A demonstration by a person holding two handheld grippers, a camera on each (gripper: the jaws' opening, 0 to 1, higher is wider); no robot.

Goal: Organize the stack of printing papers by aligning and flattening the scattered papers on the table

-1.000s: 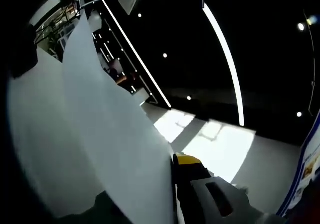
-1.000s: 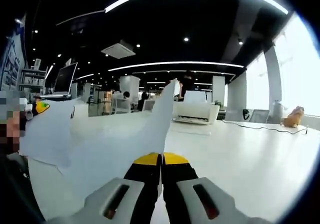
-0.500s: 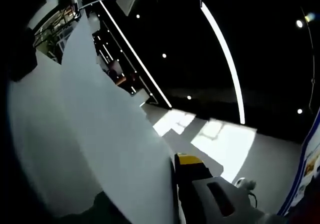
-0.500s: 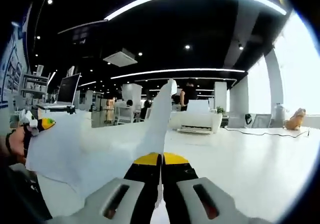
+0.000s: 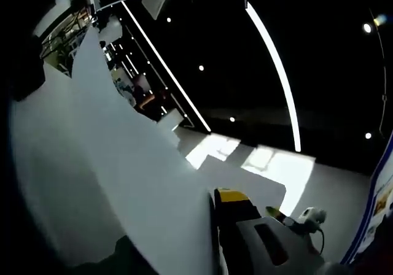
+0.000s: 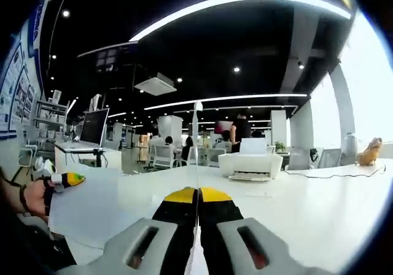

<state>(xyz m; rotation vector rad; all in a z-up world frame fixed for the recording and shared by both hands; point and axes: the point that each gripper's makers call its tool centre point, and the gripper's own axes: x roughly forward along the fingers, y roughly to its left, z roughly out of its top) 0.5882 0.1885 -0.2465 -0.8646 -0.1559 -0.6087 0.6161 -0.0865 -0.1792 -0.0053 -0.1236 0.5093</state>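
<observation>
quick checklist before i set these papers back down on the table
1. Right gripper shut on the paper: ok, sheet seen edge-on between closed jaws.
2. Left gripper holding the paper: cannot tell, the sheet hides one jaw.
3. Paper lifted off the table: ok.
4. Sheets aligned: cannot tell.
5. Landing spot free: ok near the right gripper; the printer sits farther back.

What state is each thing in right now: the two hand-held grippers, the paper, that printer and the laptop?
Right hand-held gripper: jaws shut on the paper's edge.
Left hand-held gripper: jaws shut on the paper.
Paper: lifted off the table, held between both grippers, seen edge-on at the right one.
Printer: sitting on the white table, a sheet in its tray.
Laptop: lid open.
</observation>
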